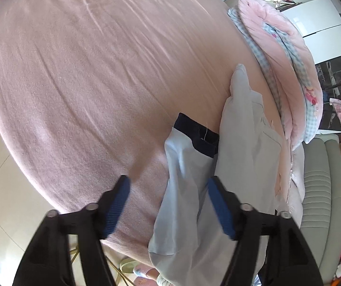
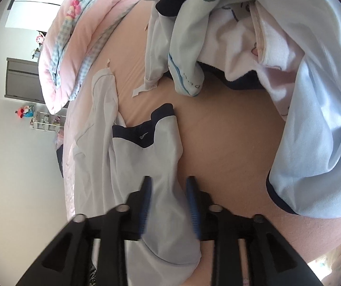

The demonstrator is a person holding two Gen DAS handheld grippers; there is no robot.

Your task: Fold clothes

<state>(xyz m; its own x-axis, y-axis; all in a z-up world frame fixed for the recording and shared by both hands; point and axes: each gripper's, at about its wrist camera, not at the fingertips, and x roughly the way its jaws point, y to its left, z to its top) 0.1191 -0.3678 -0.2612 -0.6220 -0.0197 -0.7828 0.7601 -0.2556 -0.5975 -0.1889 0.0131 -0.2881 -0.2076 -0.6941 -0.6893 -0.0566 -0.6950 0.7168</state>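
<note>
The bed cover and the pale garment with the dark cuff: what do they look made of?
The bed cover looks like a soft, matte pink knit or brushed cotton: faint fuzzy texture, shallow creases. The pale garment seems a thin, smooth, slightly shiny fabric, perhaps synthetic: it drapes in limp folds. Its dark cuff looks like a thicker navy band; whether it is ribbed cannot be told.

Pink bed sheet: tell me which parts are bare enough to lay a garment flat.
The pink bed sheet is bare across its whole stretch left of the white navy-cuffed garment. A smaller bare patch lies between that garment and the clothes pile. The folded quilt and the pile crowd the far edge.
</note>
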